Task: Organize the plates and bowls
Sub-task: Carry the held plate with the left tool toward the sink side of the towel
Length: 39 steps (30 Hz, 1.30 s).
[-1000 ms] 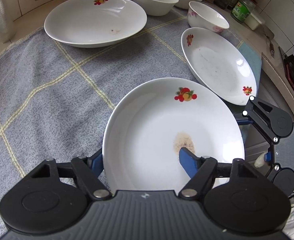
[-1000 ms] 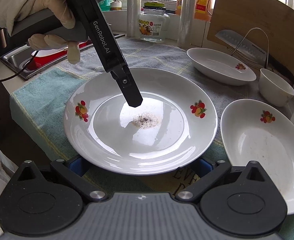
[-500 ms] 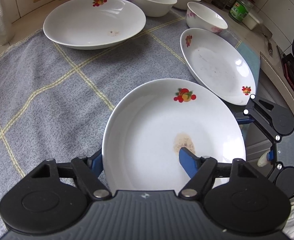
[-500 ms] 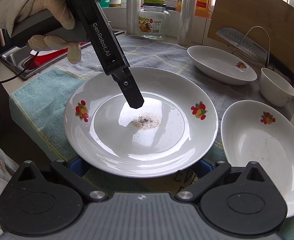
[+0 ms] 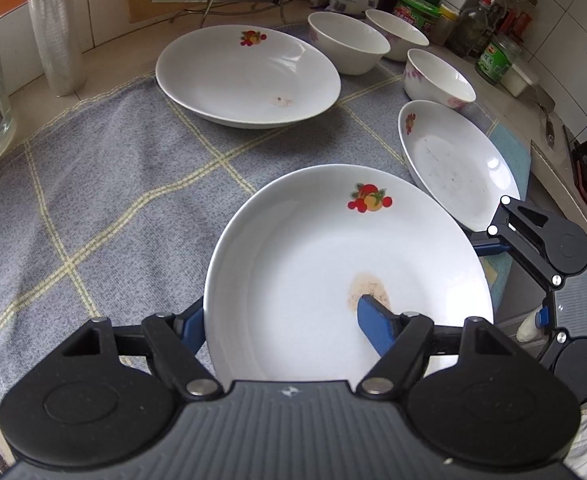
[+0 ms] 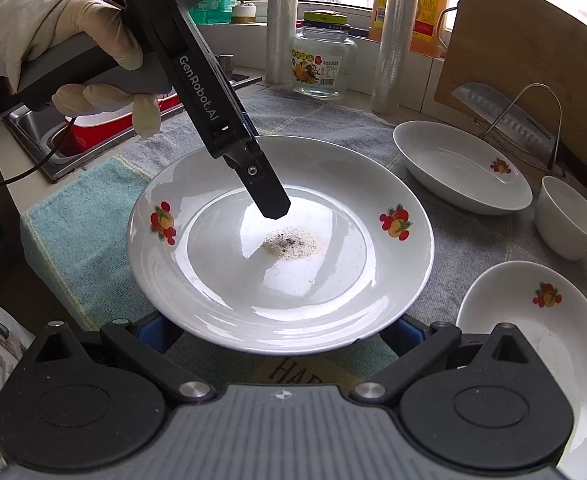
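A white plate (image 5: 313, 272) with fruit decals and a brown stain hangs just above the grey checked towel (image 5: 113, 184). My left gripper (image 5: 281, 316) is shut on its near rim, one blue pad (image 5: 373, 328) inside the plate and the other under its edge. In the right wrist view the same plate (image 6: 221, 280) fills the middle, with the left gripper (image 6: 271, 204) reaching in from the upper left in a gloved hand. My right gripper (image 6: 277, 336) is open, its fingers spread wide beneath the plate's rim; whether they touch it I cannot tell. It also shows as the right gripper (image 5: 489, 240) beside the plate.
A second plate (image 5: 249, 76) lies at the back and a third plate (image 5: 457, 164) to the right. Three bowls (image 5: 349, 48) stand behind them. A glass jar (image 6: 321, 64), film rolls, a cutting board with a cleaver (image 6: 505, 116) and a sink (image 6: 105, 132) ring the towel.
Both grippers and the plate have risen a little together. In the left wrist view the far plates slid down and more of the back counter has come into sight.
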Motion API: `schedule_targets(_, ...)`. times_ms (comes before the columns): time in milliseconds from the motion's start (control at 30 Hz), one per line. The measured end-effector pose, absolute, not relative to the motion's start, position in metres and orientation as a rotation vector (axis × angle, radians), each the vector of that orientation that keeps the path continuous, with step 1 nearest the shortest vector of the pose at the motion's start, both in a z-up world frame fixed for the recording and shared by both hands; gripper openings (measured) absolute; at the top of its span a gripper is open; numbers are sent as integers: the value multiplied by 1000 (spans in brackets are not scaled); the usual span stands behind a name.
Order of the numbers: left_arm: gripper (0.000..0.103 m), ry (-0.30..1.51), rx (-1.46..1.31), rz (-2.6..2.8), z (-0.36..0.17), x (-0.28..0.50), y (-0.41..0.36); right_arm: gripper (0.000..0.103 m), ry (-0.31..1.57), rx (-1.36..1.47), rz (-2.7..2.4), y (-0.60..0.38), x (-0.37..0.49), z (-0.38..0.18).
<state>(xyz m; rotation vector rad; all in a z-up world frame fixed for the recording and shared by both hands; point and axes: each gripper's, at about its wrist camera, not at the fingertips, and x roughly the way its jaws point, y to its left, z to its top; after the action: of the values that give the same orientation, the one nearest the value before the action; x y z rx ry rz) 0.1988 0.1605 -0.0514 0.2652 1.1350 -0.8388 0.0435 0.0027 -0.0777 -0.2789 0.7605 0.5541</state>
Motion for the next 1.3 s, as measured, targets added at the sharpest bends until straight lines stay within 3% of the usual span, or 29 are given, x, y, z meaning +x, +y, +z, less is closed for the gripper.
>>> schedule_targets(1300,75,1118,205,-705,-62,274,282,103,752,-337,658,120,149,-88)
